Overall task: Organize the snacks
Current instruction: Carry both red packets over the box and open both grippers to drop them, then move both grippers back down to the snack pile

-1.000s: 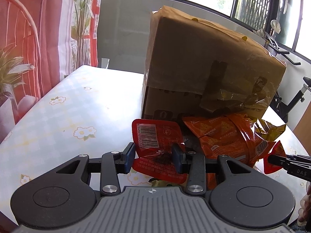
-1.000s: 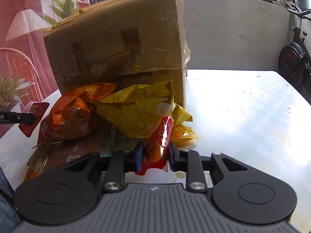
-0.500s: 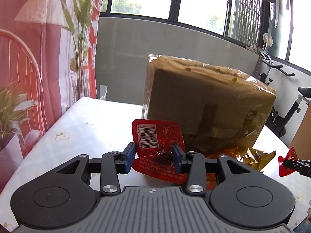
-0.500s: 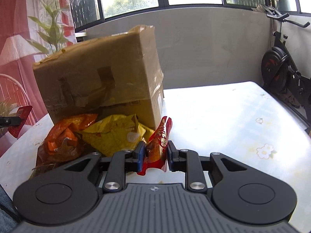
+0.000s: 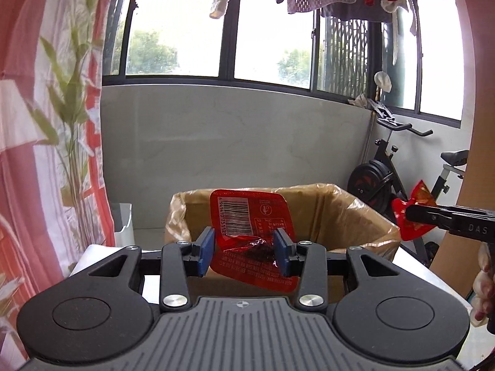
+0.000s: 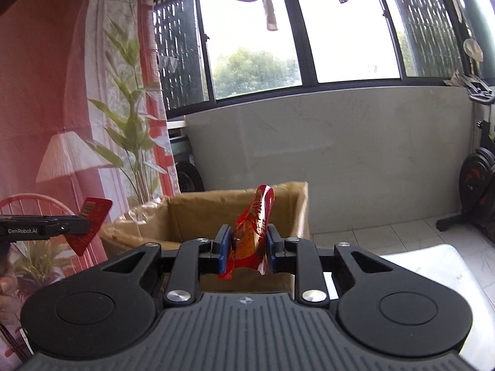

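left gripper (image 5: 244, 249) clamps a flat red packet (image 5: 252, 216), right gripper (image 6: 246, 249) pinches a red wrapper (image 6: 252, 232); both held just above the open cardboard box (image 5: 355, 213), neither dropped in yet

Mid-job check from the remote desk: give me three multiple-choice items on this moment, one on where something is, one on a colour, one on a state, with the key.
1. Where is the cardboard box relative to the left gripper?
A. Just beyond and below it, open top facing up
B. Behind the camera
C. Hanging from the window

2. What colour is the flat packet with a barcode?
A. Blue
B. Red
C. Green

3. What is the right gripper doing?
A. Standing open and empty
B. Clamped on a crumpled red-and-gold snack bag
C. Pressing on the box wall

Key: 1 A, the box's open mouth shows past the fingers; 2 B, its red film surrounds the white barcode; 3 B, both pads squeeze the bag's sides.
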